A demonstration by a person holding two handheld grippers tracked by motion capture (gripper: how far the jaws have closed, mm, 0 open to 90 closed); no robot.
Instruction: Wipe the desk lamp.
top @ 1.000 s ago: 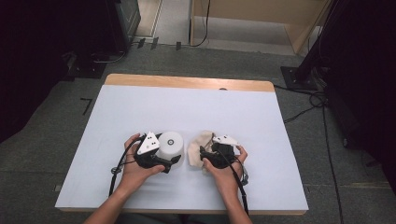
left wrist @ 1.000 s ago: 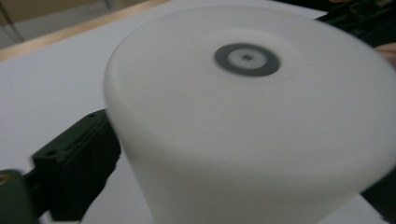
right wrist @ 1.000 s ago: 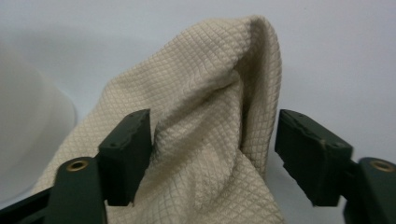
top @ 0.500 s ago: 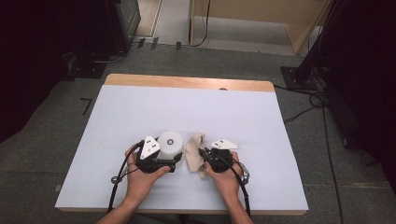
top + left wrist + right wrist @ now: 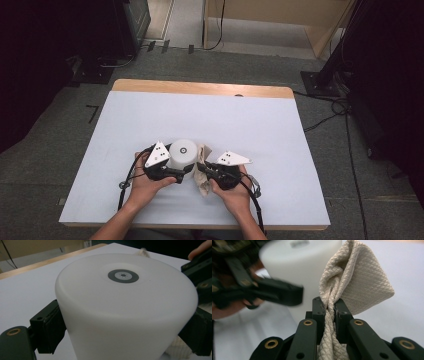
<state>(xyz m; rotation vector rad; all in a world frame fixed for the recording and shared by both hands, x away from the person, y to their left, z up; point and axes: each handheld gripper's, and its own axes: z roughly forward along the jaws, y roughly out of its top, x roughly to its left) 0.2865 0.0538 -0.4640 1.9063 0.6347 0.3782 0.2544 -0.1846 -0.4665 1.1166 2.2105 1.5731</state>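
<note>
High view, near edge of a white table (image 5: 150, 115), left gripper (image 5: 181, 172) clamped around a white tub (image 5: 182, 152), right gripper (image 5: 204, 170) pinched shut on a beige cloth (image 5: 204, 186), cloth touching the tub's side.

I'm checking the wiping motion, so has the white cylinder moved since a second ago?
Yes. In the high view the white cylinder has shifted slightly toward the table's near edge, away from the wooden strip at the far edge.
</note>
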